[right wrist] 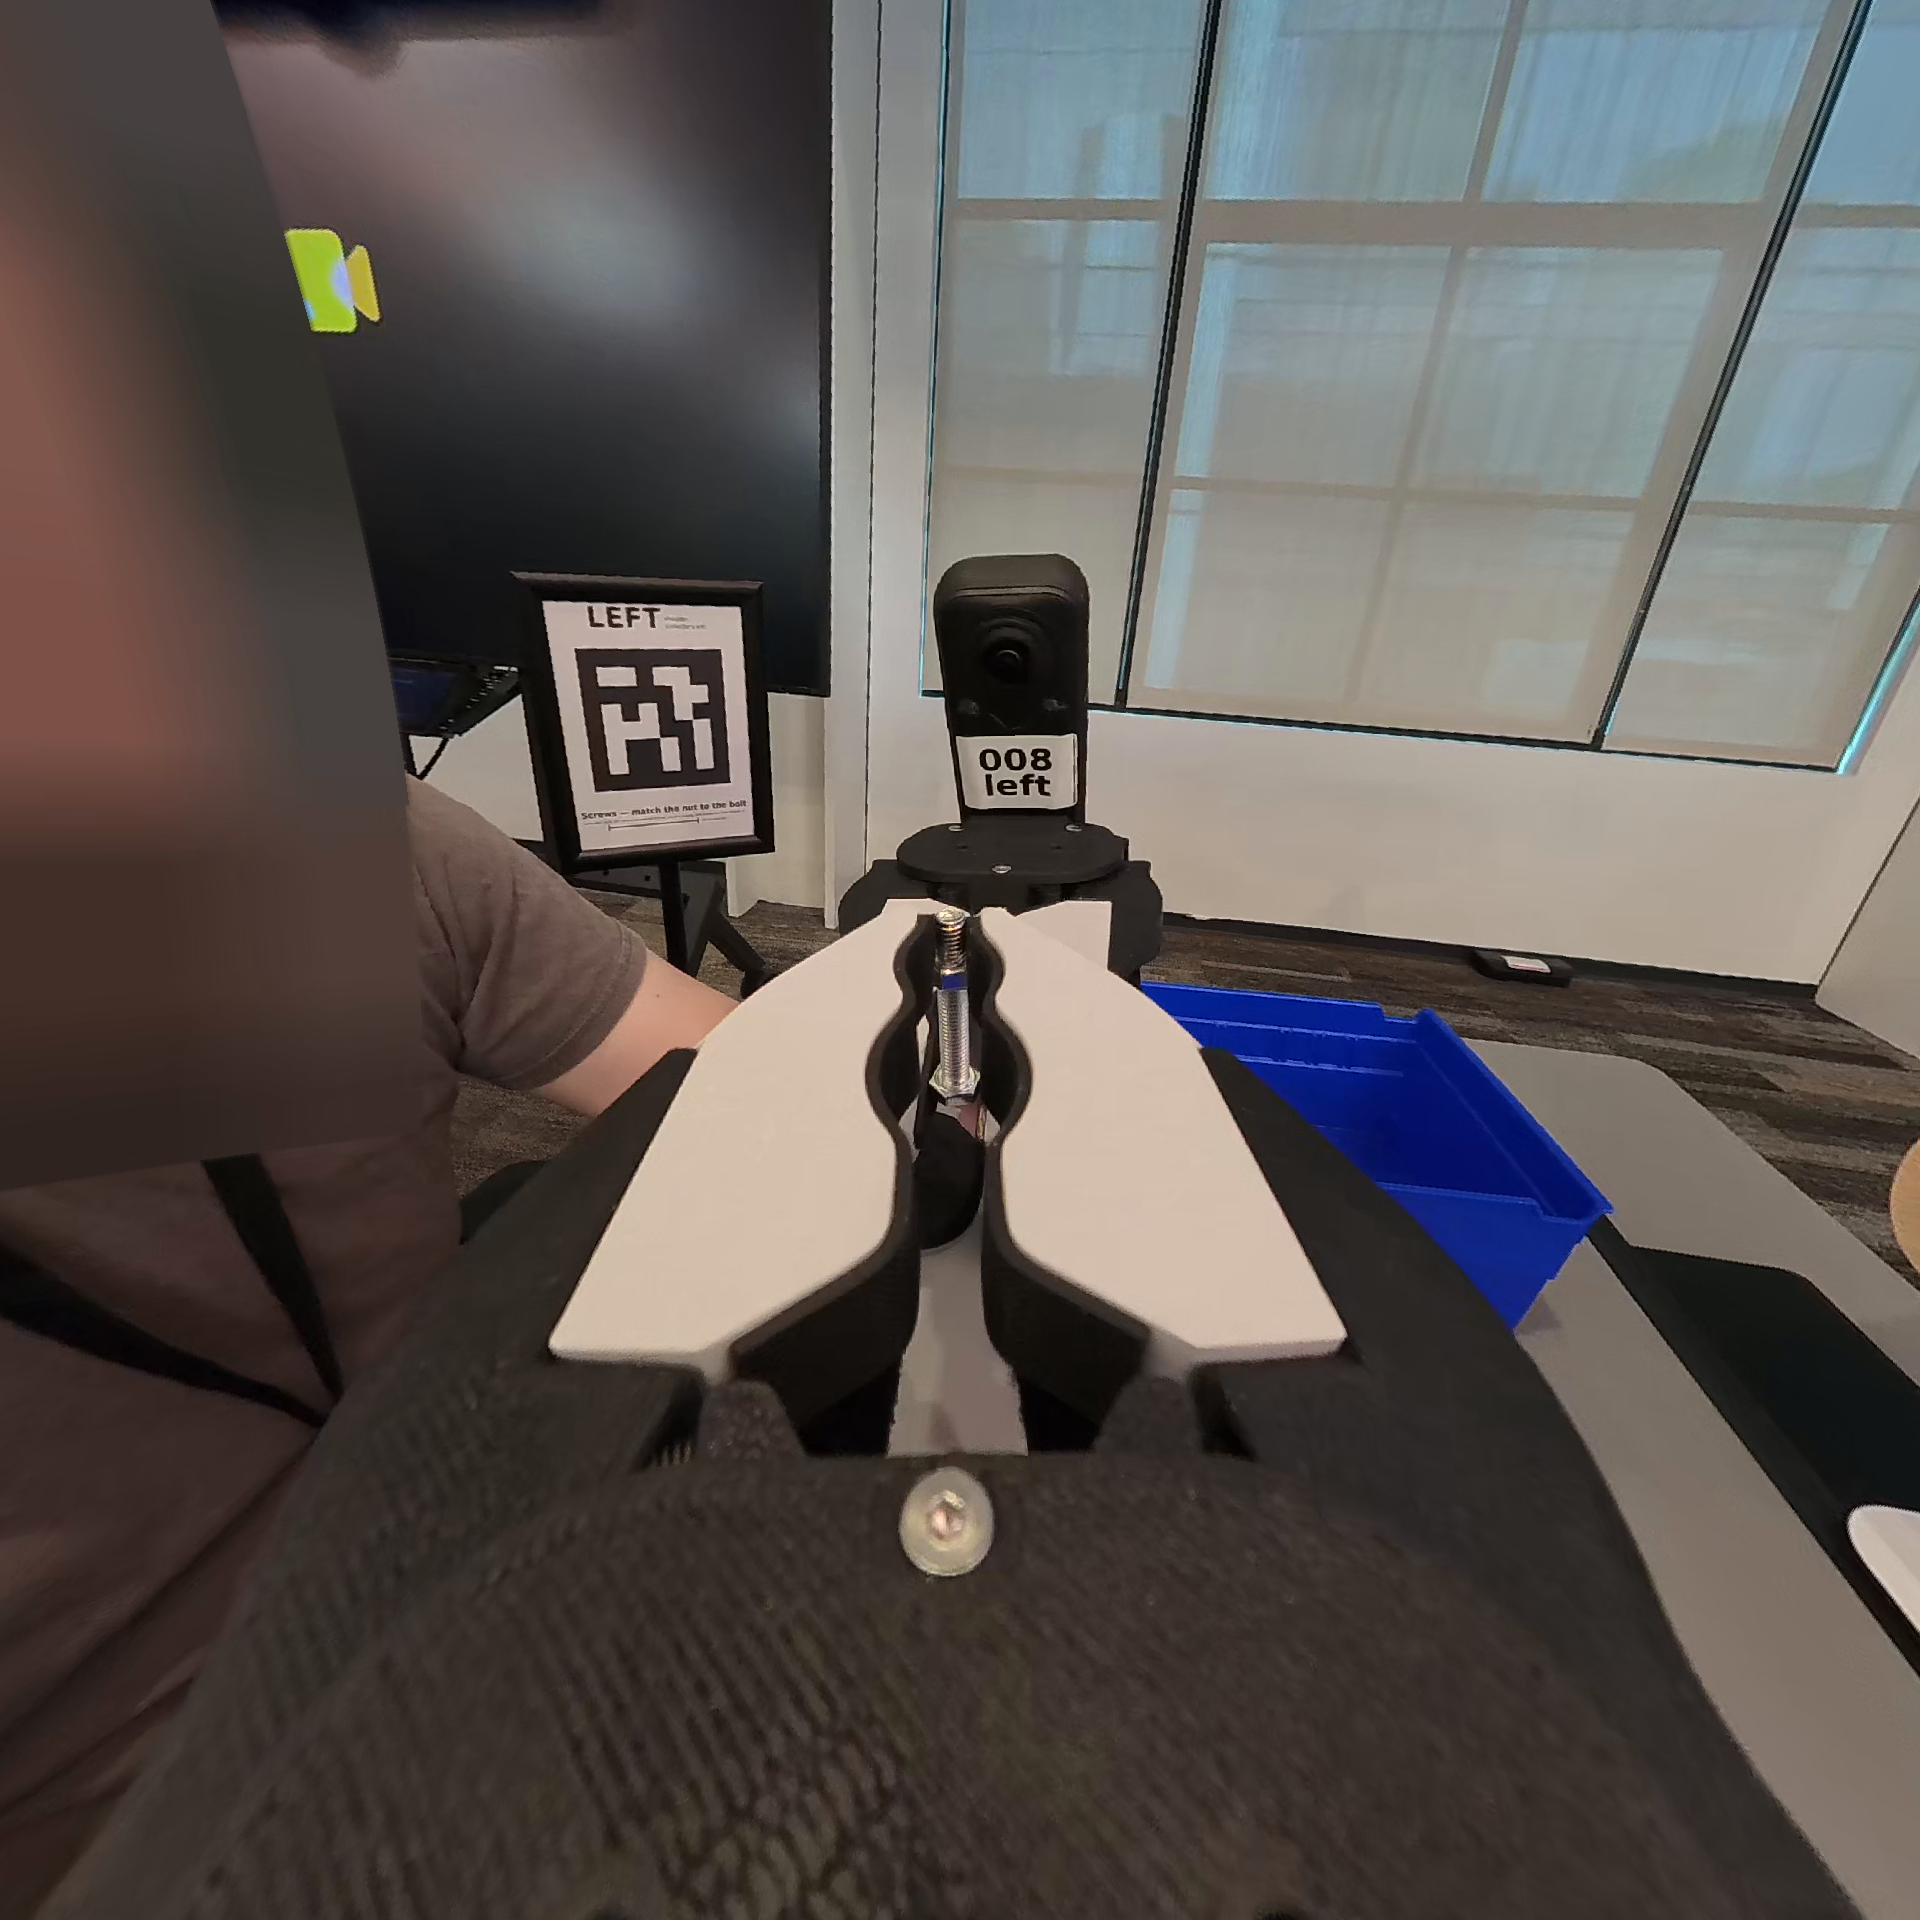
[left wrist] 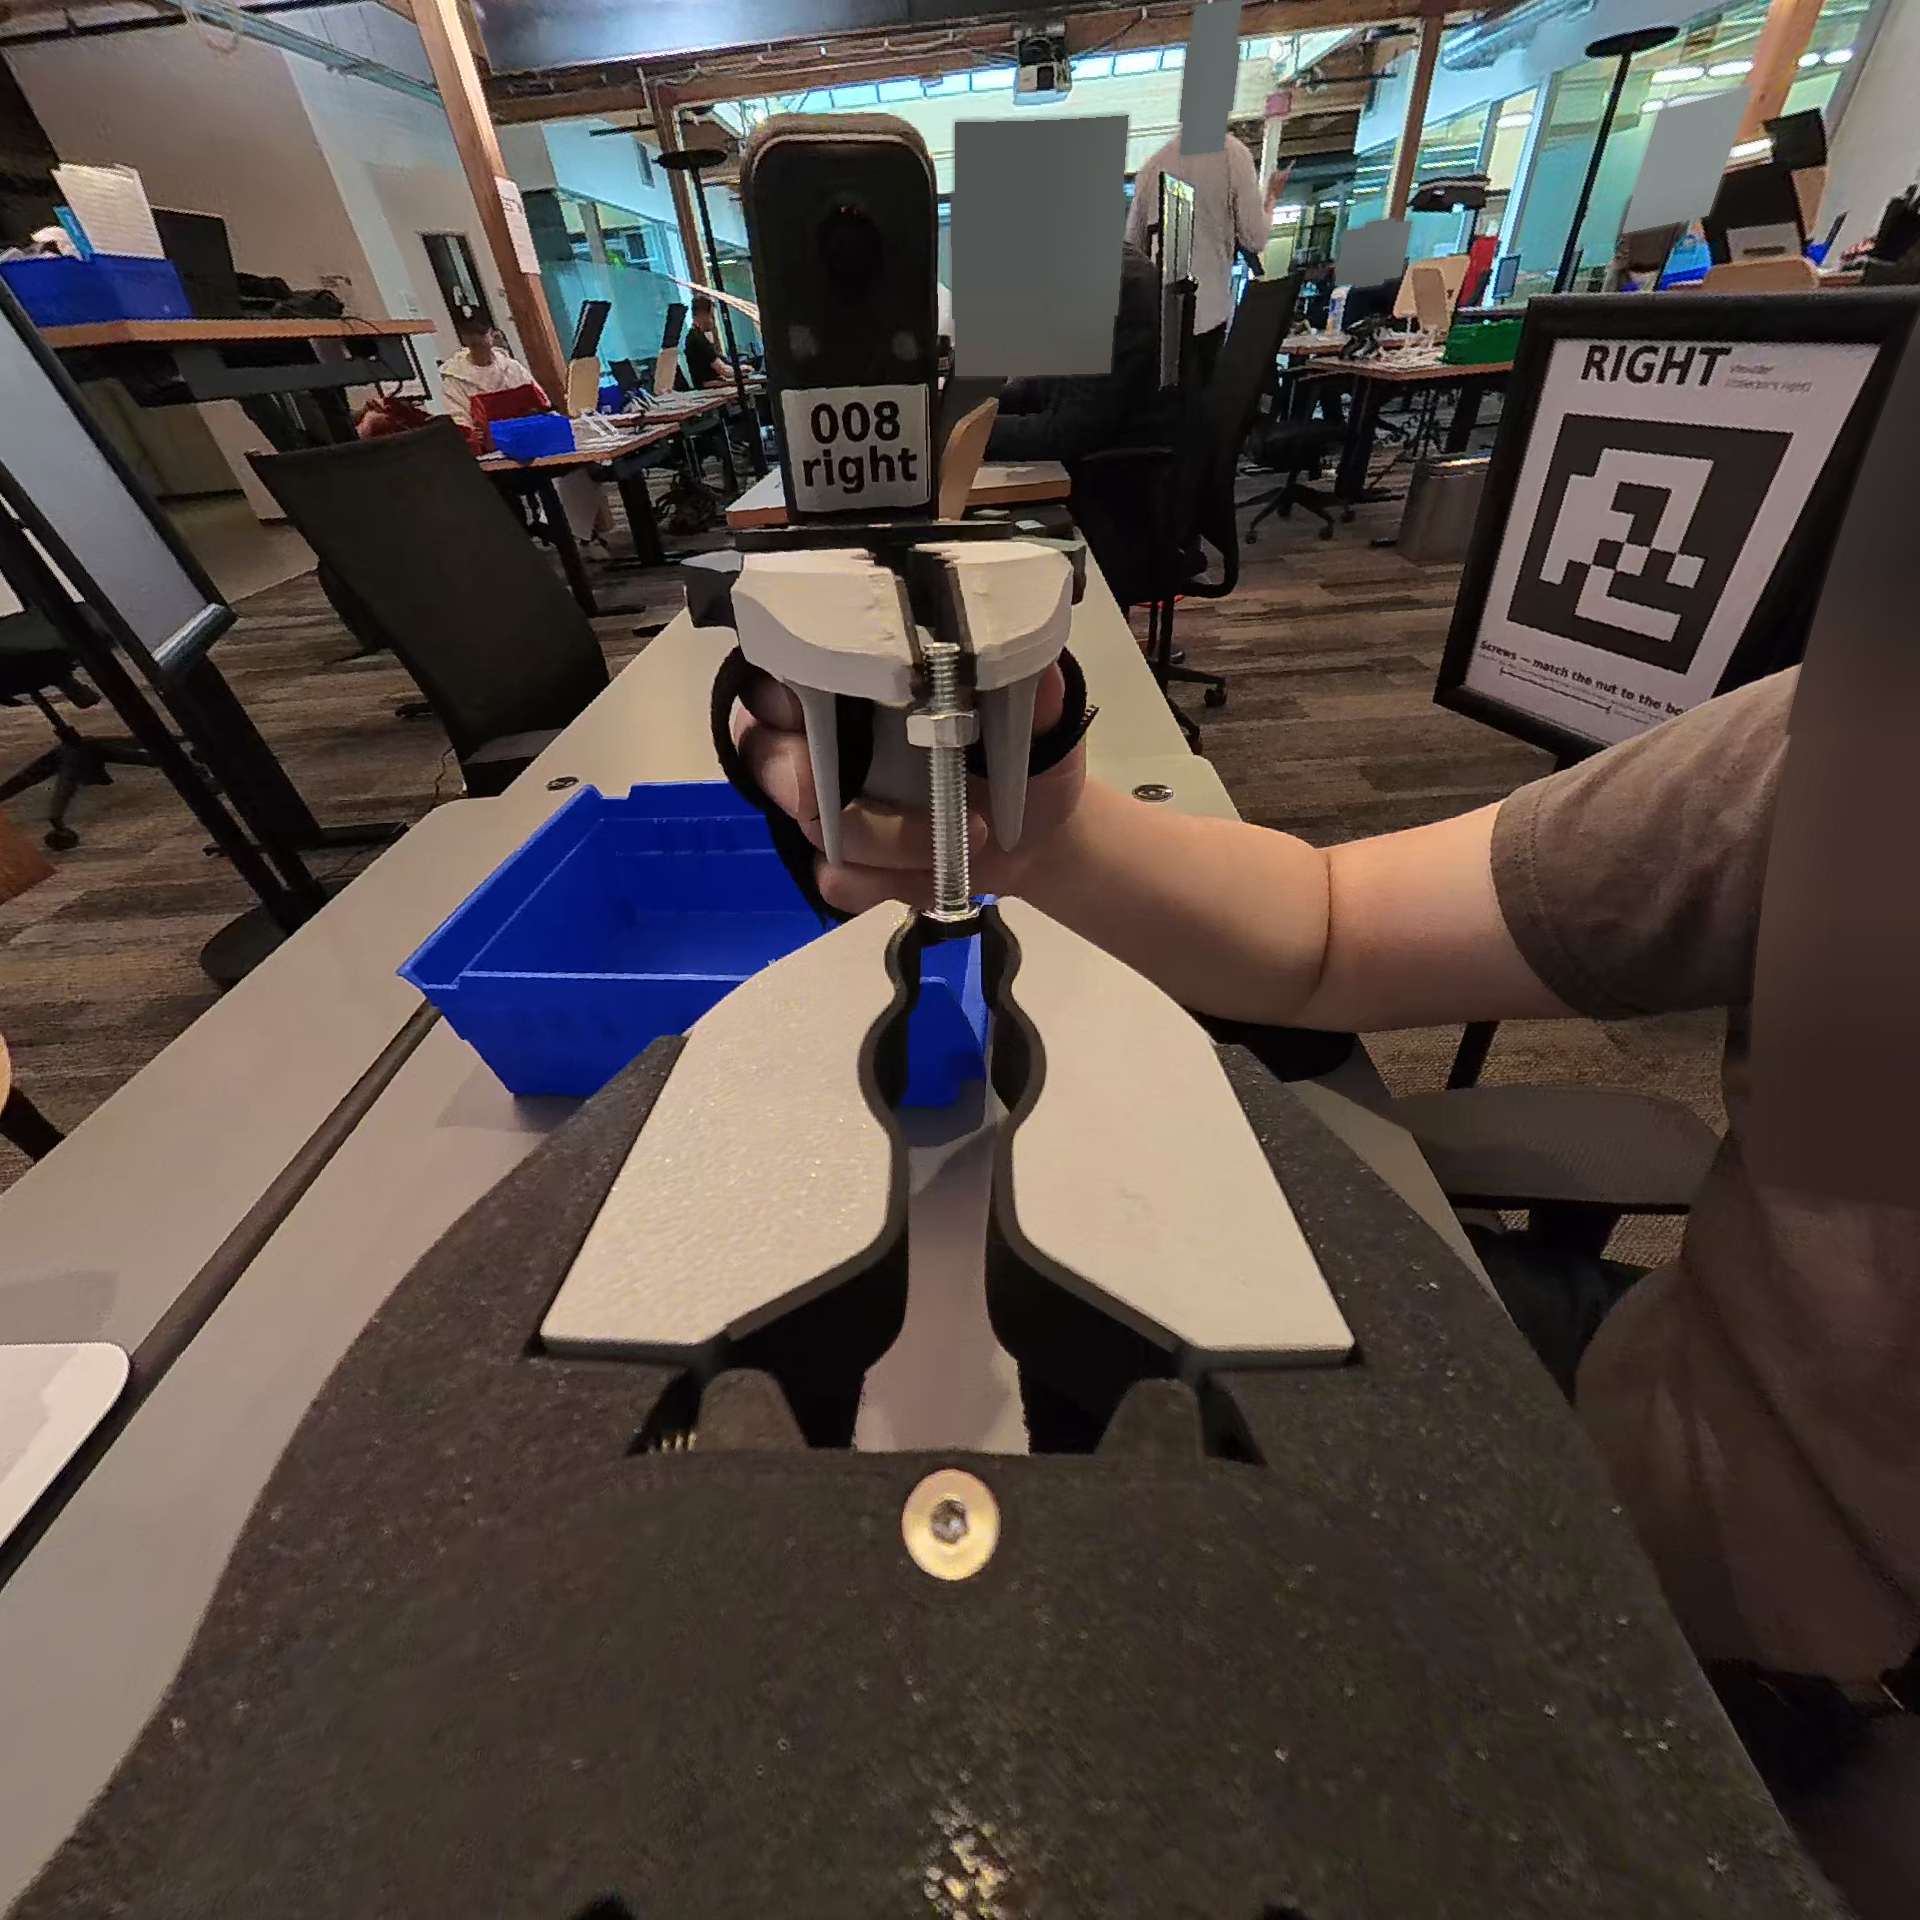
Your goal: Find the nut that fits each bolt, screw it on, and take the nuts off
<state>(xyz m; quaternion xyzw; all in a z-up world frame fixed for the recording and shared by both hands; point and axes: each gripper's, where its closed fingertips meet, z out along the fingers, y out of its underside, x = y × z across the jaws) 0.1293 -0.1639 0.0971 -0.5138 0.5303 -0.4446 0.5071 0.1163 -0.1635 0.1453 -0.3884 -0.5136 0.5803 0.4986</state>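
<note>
The bolt (left wrist: 951, 790) is a slim, bright steel rod, threaded along its whole visible length, held in the air above the grey surface (left wrist: 208, 1122) and spanning the gap between the two grippers, with the blue bin (left wrist: 623, 935) below and behind it. The left gripper (left wrist: 948, 920) has its fingers clenched on the bolt's near end, apparently the head, while the right gripper (left wrist: 940, 634) has its fingers closed on the far end of the threads. A hex nut (left wrist: 942, 727) sits on the shank, just short of the right gripper and well apart from the left one; from the right wrist view the same nut (right wrist: 954, 1086) lies inside that gripper's hollow. The bolt looks light, stiff and hard, not fragile, but smooth metal against plastic fingers is likely to twist or slip. The head is probably the best place to grip it against turning, and the nut's flats the best place to turn it; it is small and would be easy to drop into the bin.
</note>
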